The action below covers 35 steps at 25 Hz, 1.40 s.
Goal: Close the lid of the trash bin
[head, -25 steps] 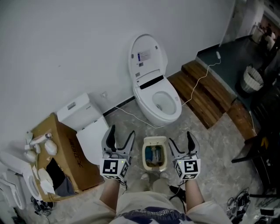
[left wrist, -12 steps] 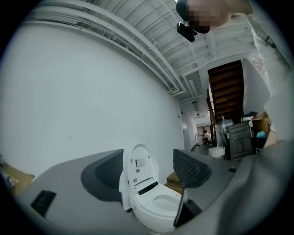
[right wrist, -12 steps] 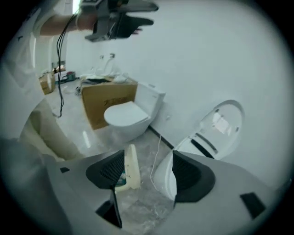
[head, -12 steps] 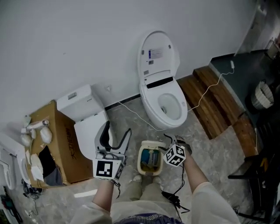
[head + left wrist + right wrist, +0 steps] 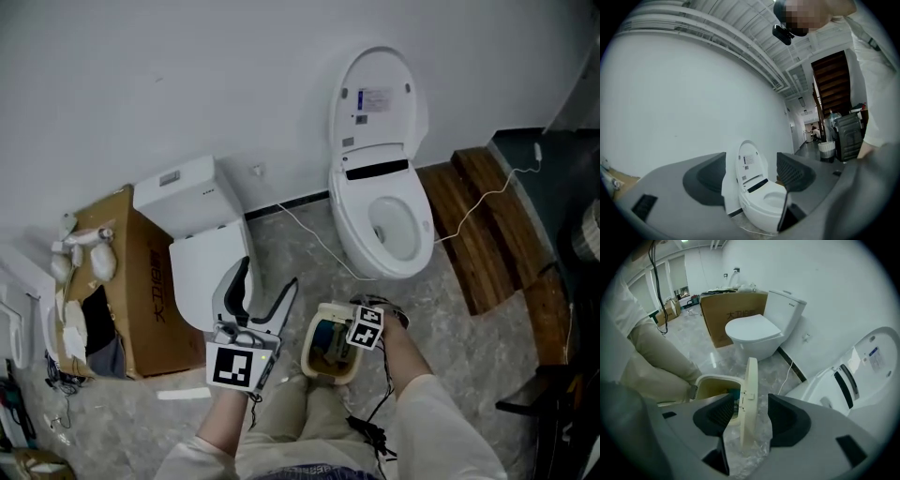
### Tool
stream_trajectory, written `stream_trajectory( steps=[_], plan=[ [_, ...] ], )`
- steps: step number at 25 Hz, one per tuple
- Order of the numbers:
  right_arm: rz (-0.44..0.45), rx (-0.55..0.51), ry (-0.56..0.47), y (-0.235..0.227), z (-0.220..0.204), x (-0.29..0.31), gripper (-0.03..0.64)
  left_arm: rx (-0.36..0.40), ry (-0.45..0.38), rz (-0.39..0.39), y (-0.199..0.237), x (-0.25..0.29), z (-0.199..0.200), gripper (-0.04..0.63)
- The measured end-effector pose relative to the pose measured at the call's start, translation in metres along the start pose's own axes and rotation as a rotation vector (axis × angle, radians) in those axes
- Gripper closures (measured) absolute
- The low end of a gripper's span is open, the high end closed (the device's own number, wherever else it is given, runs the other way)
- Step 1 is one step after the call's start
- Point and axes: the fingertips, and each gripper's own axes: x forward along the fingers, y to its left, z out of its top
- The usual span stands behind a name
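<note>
**Left Hand-Held Gripper Level, Right One Angled Down Over a Lid**

The left hand-held gripper (image 5: 267, 279) was held out level in front of the body, its jaws set well apart and empty. The right hand-held gripper (image 5: 349, 339) was pointed steeply downward, its marker cube (image 5: 366, 328) turned up towards the head. Its jaws had just been closing. An upright lid (image 5: 751, 390) stood edge-on between them, and a gap was seen at one pad. The left forearm (image 5: 220, 422) and the right forearm (image 5: 403, 361) were stretched forward.
</note>
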Motion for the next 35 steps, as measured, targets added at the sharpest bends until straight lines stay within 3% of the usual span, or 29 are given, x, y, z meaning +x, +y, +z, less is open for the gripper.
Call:
stream_trajectory(
  steps=[13, 20, 28, 35],
  plan=[
    [0.046, 0.06, 0.026, 0.003, -0.006, 0.014, 0.484, -0.01, 0.072, 0.002, 0.015, 0.004, -0.025, 0.264],
    [0.012, 0.084, 0.007, 0.008, -0.008, 0.007, 0.531, -0.013, 0.08, -0.006, 0.015, 0.008, -0.023, 0.262],
    [-0.008, 0.02, -0.006, 0.042, -0.006, 0.004, 0.516, -0.022, 0.094, -0.022, 0.009, 0.004, -0.031, 0.262],
    [-0.025, 0.028, -0.045, 0.084, -0.007, 0.013, 0.487, -0.031, 0.1, -0.042, -0.004, -0.006, -0.041, 0.262]
  ],
)
